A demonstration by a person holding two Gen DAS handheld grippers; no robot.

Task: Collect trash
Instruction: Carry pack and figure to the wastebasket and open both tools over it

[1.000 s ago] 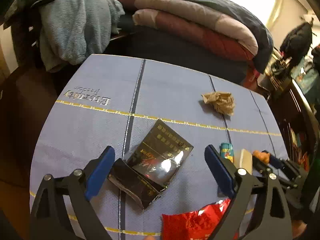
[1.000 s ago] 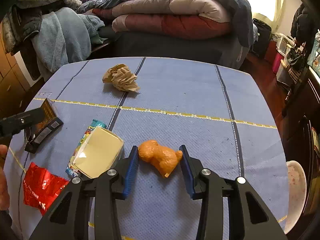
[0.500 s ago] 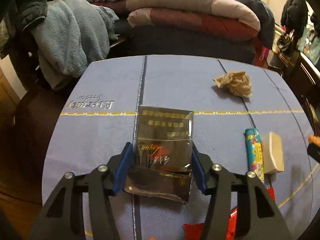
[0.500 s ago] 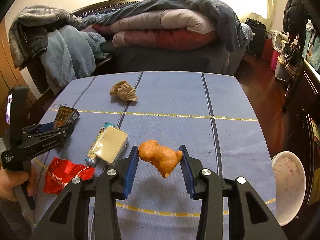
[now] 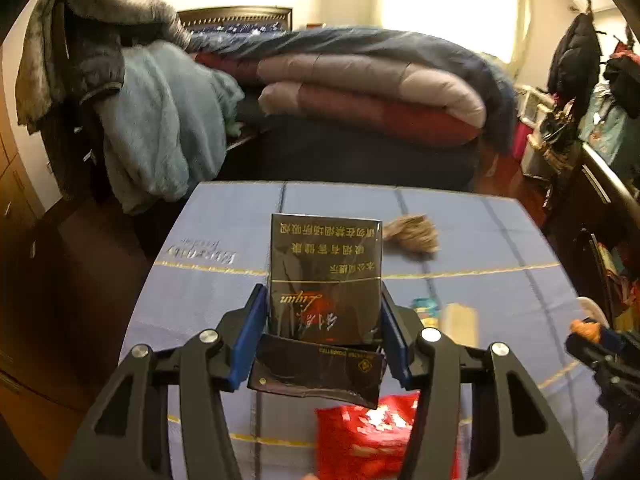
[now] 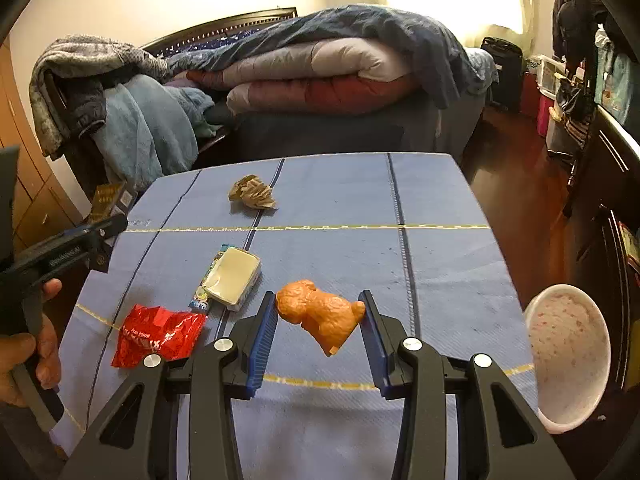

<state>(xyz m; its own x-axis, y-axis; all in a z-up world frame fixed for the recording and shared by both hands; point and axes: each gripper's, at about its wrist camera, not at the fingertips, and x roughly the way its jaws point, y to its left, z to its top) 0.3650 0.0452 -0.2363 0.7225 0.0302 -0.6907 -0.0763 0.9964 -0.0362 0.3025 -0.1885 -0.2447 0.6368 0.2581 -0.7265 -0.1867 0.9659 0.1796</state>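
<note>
My left gripper (image 5: 324, 308) is shut on a black cigarette pack (image 5: 325, 276) with gold lettering, held upright above the blue table (image 5: 208, 292); its open lid hangs below. It also shows in the right wrist view (image 6: 106, 200) at the left. My right gripper (image 6: 320, 320) is shut on an orange dog-shaped toy (image 6: 320, 314), held above the table's front. A crumpled brown paper ball (image 6: 253, 193) lies at the back. A red wrapper (image 6: 158, 334) and a blue tube (image 6: 206, 284) under a cream block (image 6: 234, 278) lie at the left.
A white speckled bin (image 6: 566, 354) stands on the floor right of the table. A bed with folded quilts (image 6: 320, 76) stands behind the table. Blankets (image 6: 144, 132) hang at the back left. Dark furniture (image 6: 608, 184) lines the right side.
My left gripper closed on the cigarette pack and lifted it off the table, tilting it upright. My right gripper rose and drew back with the orange toy.
</note>
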